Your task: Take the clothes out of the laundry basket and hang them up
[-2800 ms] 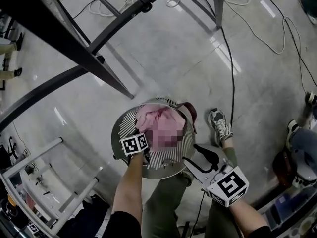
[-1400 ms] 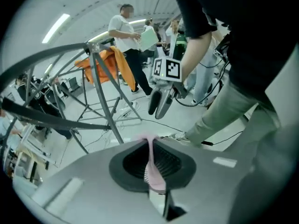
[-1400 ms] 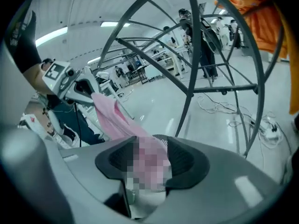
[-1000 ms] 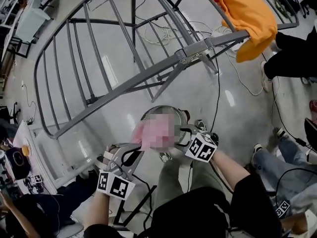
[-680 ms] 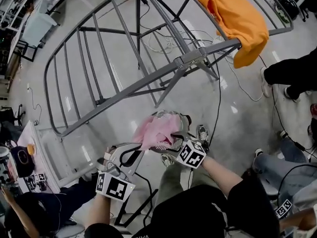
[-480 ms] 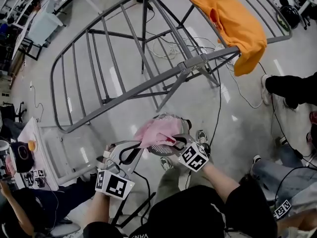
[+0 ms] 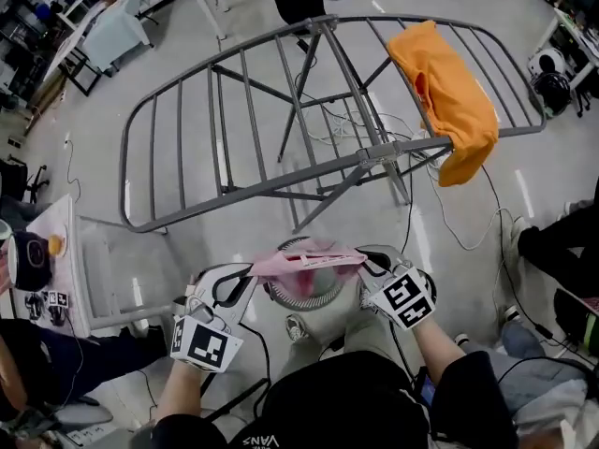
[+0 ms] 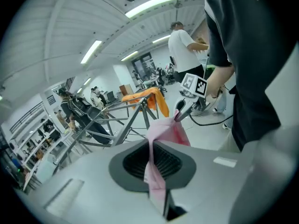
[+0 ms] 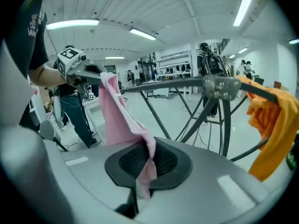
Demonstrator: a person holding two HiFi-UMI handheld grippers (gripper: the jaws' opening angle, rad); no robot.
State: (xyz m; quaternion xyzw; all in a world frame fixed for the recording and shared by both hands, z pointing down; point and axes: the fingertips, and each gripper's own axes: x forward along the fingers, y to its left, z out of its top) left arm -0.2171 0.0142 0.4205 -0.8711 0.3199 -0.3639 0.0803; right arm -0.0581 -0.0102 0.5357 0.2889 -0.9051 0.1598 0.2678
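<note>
A pink garment hangs stretched flat between my two grippers, above the round slatted laundry basket on the floor. My left gripper is shut on the garment's left end, seen pinched in the left gripper view. My right gripper has just closed its jaws on the right end, and the cloth sits between them. Beyond stands the grey drying rack, with an orange garment draped over its right side. Each gripper shows in the other's view: right gripper, left gripper.
Cables trail across the floor under the rack. A white frame and table stand at the left. People stand around: legs at the right, a person in white. The orange garment hangs close on the right.
Both grippers have risen, lifting the pink garment out of the basket and stretching it wide. The right gripper went from open beside the cloth to shut on it.
</note>
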